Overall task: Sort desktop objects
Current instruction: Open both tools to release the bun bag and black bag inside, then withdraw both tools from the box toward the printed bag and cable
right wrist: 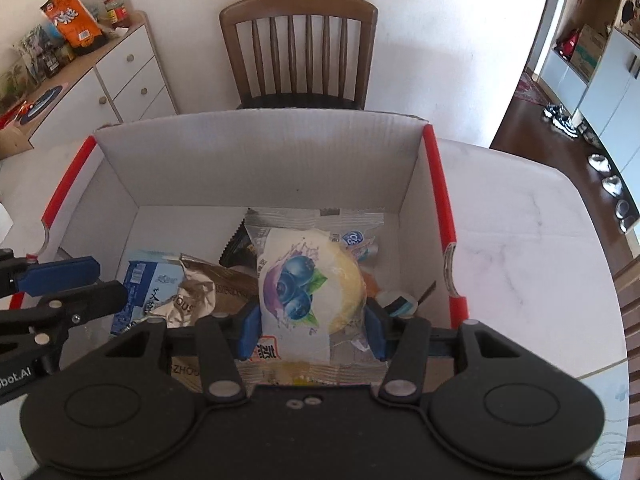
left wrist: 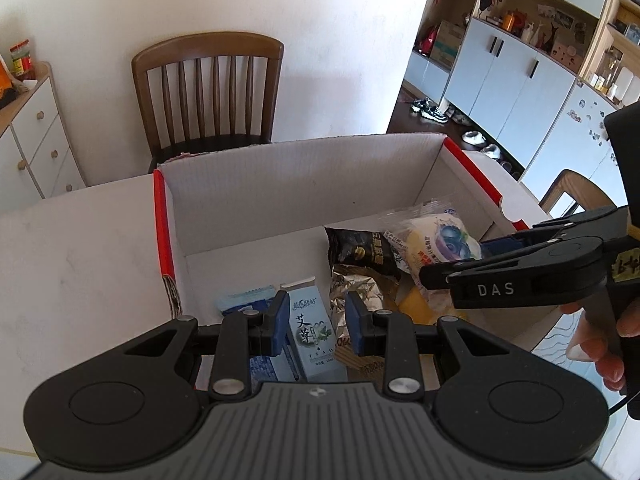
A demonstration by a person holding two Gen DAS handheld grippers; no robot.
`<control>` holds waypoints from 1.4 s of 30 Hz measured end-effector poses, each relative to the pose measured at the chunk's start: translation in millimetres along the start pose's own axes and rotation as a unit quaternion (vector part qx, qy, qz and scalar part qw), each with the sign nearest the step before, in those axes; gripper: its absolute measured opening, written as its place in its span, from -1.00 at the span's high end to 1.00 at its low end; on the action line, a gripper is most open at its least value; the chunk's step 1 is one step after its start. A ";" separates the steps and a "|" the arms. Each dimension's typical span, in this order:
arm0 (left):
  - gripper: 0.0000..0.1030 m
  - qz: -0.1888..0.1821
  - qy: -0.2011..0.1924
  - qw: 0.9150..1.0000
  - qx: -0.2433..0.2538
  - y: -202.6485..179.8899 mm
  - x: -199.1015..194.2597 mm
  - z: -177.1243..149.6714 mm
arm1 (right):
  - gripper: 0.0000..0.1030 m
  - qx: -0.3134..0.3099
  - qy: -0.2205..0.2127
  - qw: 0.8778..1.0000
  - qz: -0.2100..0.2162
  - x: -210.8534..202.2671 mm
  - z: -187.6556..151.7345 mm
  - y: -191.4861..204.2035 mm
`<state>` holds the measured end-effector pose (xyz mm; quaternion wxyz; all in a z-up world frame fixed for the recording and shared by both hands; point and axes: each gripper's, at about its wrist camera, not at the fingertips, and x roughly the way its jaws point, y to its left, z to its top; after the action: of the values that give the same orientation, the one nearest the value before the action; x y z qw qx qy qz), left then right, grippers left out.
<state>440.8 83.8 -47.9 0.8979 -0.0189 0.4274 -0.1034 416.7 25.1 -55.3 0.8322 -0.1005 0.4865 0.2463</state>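
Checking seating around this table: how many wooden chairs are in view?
2: one slat-backed chair behind the box at the wall, and part of another chair at the table's right edge. More may be out of frame.

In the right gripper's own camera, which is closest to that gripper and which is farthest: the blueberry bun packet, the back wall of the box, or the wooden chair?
1. Blueberry bun packet: right between the right gripper fingers, inside the box.
2. Back wall of the box: straight ahead, behind the snacks.
3. Wooden chair: beyond the box, against the room wall.
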 end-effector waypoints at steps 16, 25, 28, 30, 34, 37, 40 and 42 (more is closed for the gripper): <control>0.43 -0.007 0.002 1.000 0.006 -3.9 -7.2 -1.8 | -0.38 -0.007 -0.024 0.999 0.030 -35.7 -12.1 -2.3; 0.43 -0.012 -0.008 1.000 0.009 -11.5 -27.5 -4.4 | -0.38 -0.015 -0.035 0.999 0.038 -66.9 -24.3 -3.1; 0.43 -0.015 -0.009 1.000 0.011 -15.6 -36.2 -7.4 | -0.39 -0.016 -0.037 0.998 0.041 -76.6 -29.2 -4.0; 0.43 -0.018 -0.012 1.000 0.012 -18.5 -42.6 -9.1 | -0.39 -0.021 -0.039 0.998 0.046 -82.9 -33.2 -3.5; 0.43 -0.023 -0.019 0.999 0.015 -23.4 -54.5 -12.4 | -0.42 -0.027 -0.043 0.997 0.051 -95.8 -41.5 -3.9; 0.43 -0.024 -0.022 0.999 0.017 -27.5 -61.8 -15.4 | -0.45 -0.029 -0.048 0.997 0.054 -105.4 -46.5 -4.0; 0.43 -0.029 -0.025 0.999 0.016 -29.9 -67.9 -18.3 | -0.46 -0.032 -0.055 0.996 0.057 -114.5 -51.3 -3.7; 0.43 -0.030 -0.028 0.999 0.015 -32.0 -72.8 -21.4 | -0.47 -0.035 -0.058 0.996 0.060 -120.2 -56.0 -2.7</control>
<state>374.2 68.4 -1.9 0.9062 -0.0213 0.3995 -0.1366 326.8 -37.5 19.4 0.8388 -0.0851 0.4334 0.3183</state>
